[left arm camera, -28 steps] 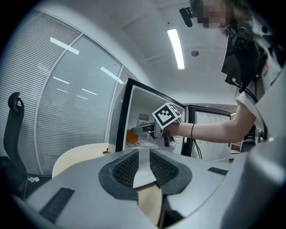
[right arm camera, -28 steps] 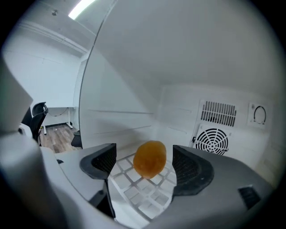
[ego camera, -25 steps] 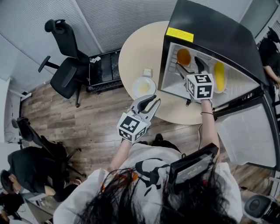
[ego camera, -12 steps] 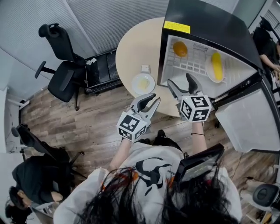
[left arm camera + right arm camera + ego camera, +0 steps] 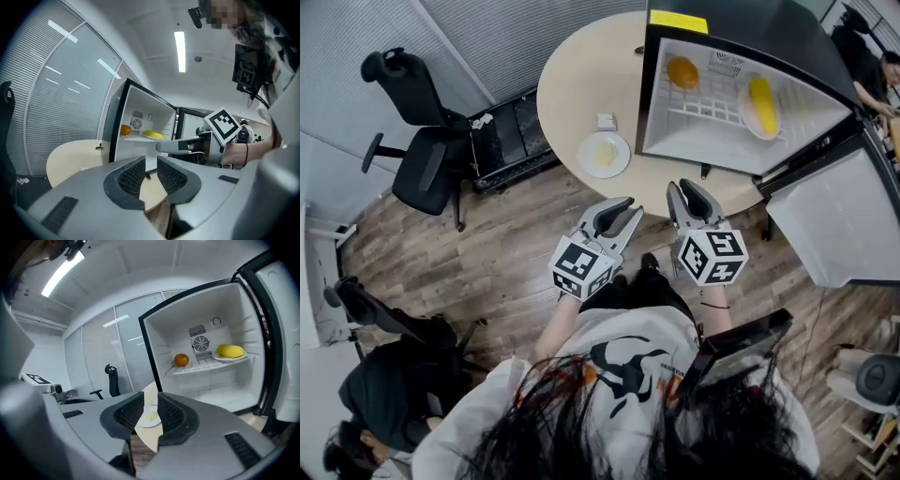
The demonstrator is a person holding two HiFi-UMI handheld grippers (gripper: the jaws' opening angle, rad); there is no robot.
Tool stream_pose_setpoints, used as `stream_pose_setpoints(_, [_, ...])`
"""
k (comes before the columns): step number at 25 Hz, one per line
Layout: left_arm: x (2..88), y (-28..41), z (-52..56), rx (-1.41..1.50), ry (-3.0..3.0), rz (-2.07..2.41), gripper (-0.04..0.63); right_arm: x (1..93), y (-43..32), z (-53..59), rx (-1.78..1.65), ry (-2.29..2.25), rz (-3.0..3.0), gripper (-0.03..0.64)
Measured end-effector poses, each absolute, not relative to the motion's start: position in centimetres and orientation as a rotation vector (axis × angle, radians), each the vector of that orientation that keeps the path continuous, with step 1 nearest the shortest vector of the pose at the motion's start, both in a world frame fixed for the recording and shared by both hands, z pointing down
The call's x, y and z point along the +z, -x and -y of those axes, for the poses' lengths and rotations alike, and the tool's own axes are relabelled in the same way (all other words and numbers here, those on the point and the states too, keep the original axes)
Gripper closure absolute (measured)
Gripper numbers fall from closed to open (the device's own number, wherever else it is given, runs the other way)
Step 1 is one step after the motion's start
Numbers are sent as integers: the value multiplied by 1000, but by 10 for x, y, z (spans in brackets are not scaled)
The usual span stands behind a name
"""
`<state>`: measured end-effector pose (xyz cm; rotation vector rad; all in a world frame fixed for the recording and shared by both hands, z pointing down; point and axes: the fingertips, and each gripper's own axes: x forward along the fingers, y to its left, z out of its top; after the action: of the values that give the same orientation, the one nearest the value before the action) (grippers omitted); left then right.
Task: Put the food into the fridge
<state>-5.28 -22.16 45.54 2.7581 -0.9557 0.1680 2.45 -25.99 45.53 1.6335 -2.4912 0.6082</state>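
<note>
Both empty, left gripper (image 5: 632, 208) slightly parted, right gripper (image 5: 680, 186) just narrowed, short of table (image 5: 572, 84) rim, fridge (image 5: 741, 28) open beyond.

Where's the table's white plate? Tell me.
Head view: white plate on the round table, left of the open fridge, beside a small white box.

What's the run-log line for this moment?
fridge open | orange, yellow food on shelf | plate on table | left gripper empty, jaws slightly apart | right gripper empty, jaws just closing
</note>
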Motion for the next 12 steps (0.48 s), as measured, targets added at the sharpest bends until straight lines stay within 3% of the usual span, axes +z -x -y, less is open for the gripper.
stream_pose_setpoints(12, [464,43,192,132,-2746,860,522,474,-22,209,656,-1636,2411,529])
